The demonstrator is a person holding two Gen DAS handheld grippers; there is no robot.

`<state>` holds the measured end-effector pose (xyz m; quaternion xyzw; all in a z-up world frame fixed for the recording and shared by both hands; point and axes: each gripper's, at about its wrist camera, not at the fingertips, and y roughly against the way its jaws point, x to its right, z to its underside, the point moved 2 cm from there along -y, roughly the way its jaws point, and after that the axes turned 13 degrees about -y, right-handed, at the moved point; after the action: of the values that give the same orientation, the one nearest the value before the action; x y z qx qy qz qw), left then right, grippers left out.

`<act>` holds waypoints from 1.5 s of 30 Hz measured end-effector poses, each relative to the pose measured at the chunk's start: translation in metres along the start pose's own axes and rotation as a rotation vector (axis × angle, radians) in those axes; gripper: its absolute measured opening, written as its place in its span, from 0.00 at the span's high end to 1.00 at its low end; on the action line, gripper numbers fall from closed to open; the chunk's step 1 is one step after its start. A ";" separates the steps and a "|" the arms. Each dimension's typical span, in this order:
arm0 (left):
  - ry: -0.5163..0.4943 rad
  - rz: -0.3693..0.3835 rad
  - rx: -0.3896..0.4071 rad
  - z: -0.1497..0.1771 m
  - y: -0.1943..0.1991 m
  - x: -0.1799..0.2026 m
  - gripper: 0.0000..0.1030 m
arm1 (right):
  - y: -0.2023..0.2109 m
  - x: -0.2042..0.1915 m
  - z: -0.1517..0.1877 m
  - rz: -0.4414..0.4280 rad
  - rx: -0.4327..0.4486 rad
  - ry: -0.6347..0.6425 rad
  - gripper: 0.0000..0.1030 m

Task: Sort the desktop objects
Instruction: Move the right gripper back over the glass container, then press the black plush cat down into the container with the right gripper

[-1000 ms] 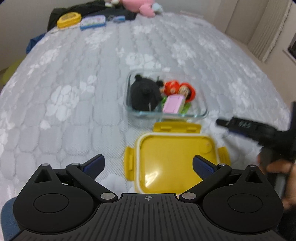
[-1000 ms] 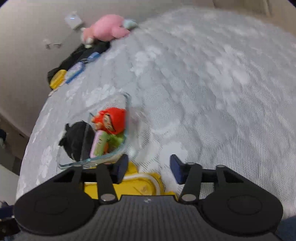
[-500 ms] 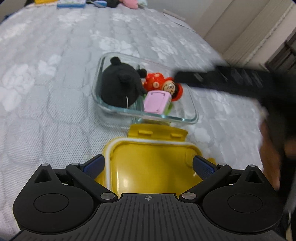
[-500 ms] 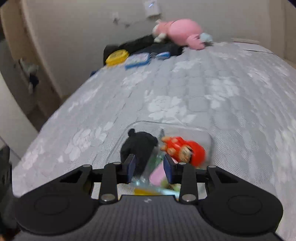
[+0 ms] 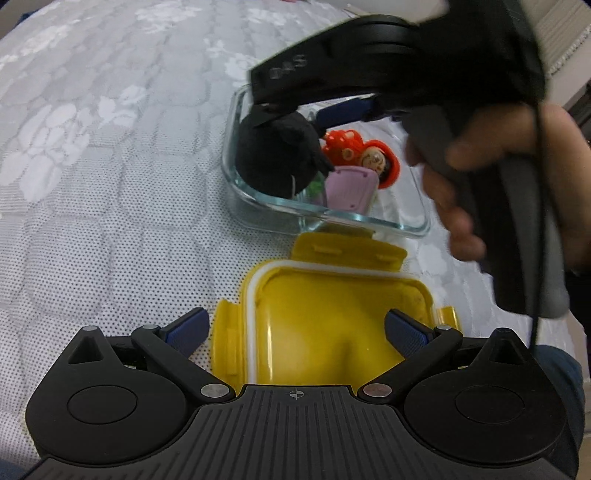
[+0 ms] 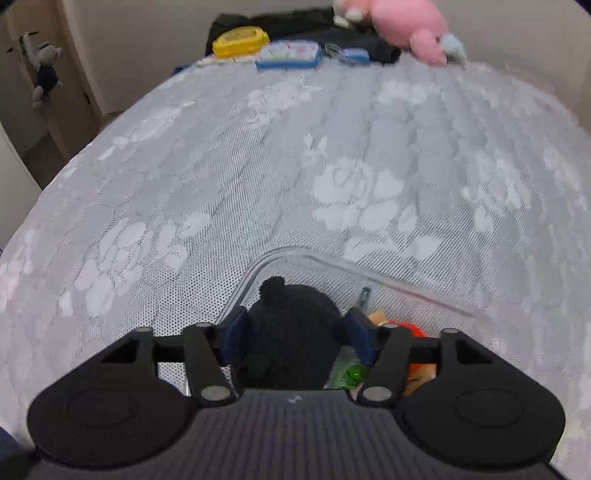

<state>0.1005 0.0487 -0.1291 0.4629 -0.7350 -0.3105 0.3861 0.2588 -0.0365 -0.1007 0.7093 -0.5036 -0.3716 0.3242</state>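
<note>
A clear glass container [image 5: 332, 214] on the bed holds a black plush toy [image 5: 277, 155], a red-haired doll [image 5: 369, 155] and a pink case [image 5: 351, 186]. Its yellow lid [image 5: 332, 325] lies upside down just in front of it. My left gripper [image 5: 295, 326] is open, its fingers on either side of the lid. My right gripper [image 6: 295, 330] reaches down into the container [image 6: 406, 284], its fingers on either side of the black plush [image 6: 291, 332]; I cannot tell whether they press it. The doll [image 6: 410, 328] is partly hidden behind the right finger.
The quilted grey bedspread [image 6: 258, 166] spreads all around. At the far edge lie a yellow box [image 6: 240, 42], a blue case [image 6: 288, 55], dark clothing and a pink plush [image 6: 410, 22]. A doorway is at far left.
My right gripper swung over the container and came down around the black plush, its fingers spreading wider. My left gripper moved closer to the yellow lid and stayed open.
</note>
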 end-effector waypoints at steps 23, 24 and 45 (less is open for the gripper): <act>-0.023 -0.014 -0.027 0.001 -0.005 0.001 0.00 | 0.024 0.004 -0.005 -0.054 0.024 -0.083 0.52; -0.022 -0.012 -0.030 0.002 -0.005 0.001 0.00 | 0.018 0.002 -0.006 -0.040 0.026 -0.076 0.52; -0.022 -0.014 -0.047 0.010 0.021 0.006 0.00 | 0.004 -0.006 0.000 0.007 0.142 -0.058 0.95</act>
<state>0.0816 0.0524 -0.1154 0.4553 -0.7285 -0.3356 0.3865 0.2554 -0.0319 -0.0965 0.7177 -0.5404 -0.3542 0.2595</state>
